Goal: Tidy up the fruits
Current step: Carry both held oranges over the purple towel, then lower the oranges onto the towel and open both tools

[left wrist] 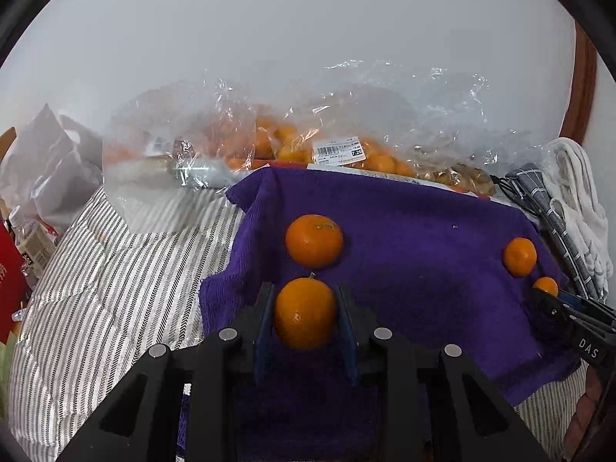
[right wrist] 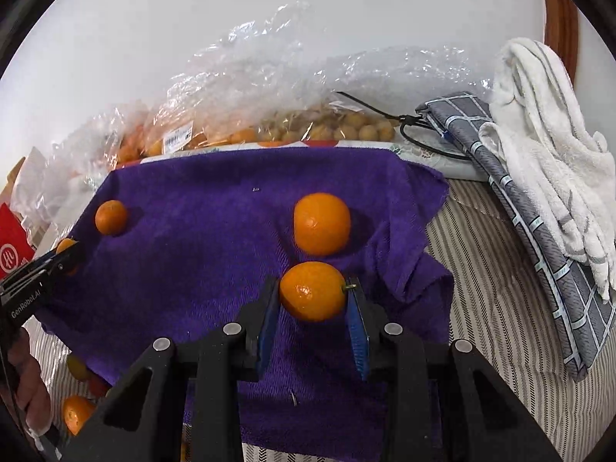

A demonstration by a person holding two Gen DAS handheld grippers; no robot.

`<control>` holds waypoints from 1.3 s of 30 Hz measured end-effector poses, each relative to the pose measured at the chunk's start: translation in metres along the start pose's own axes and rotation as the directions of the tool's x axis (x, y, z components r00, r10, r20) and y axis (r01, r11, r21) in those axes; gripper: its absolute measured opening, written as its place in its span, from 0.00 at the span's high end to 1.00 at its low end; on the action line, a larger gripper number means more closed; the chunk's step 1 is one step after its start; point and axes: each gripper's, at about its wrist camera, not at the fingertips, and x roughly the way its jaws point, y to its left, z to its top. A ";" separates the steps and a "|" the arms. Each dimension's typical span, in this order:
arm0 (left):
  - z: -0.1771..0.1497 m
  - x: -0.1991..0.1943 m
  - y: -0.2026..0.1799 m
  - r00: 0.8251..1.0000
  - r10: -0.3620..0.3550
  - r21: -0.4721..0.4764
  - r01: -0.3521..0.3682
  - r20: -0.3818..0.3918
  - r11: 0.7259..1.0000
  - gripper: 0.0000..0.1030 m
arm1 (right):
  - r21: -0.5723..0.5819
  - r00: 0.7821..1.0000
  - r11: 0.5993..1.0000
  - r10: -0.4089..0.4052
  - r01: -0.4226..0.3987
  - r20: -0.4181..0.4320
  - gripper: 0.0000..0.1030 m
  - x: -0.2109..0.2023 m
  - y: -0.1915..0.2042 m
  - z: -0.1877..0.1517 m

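Observation:
A purple towel (left wrist: pixel 423 231) lies over a striped cover. My left gripper (left wrist: pixel 305 293) is shut on a mandarin (left wrist: pixel 306 313), low over the towel's left part. Just beyond it a second mandarin (left wrist: pixel 313 240) rests on the towel. My right gripper (right wrist: pixel 312 285) is shut on another mandarin (right wrist: pixel 312 291) with a short stem, near the towel's right edge; a loose mandarin (right wrist: pixel 322 223) lies just past it. In the right wrist view the left gripper (right wrist: pixel 63 256) shows at the left edge. In the left wrist view the right gripper (left wrist: pixel 546 292) shows at the right edge.
Clear plastic bags of mandarins (left wrist: pixel 346 154) and small tan fruit (right wrist: pixel 346 127) lie behind the towel against a white wall. Folded grey and white cloths (right wrist: pixel 539 177) sit at the right. A red box (left wrist: pixel 9 288) stands left. Two more mandarins (right wrist: pixel 75 414) lie off the towel's near-left corner.

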 end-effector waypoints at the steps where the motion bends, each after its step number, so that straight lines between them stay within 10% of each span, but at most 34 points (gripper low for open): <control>1: 0.000 0.000 0.000 1.000 0.004 0.003 -0.004 -0.003 1.000 0.71 | 0.000 1.000 1.000 0.001 -0.001 -0.003 0.67 0.001 0.000 -0.001; 39: -0.005 0.012 -0.008 0.997 0.030 0.048 -0.027 -0.069 0.998 0.71 | -0.080 0.998 0.996 -0.044 0.041 -0.034 0.51 0.007 0.011 -0.005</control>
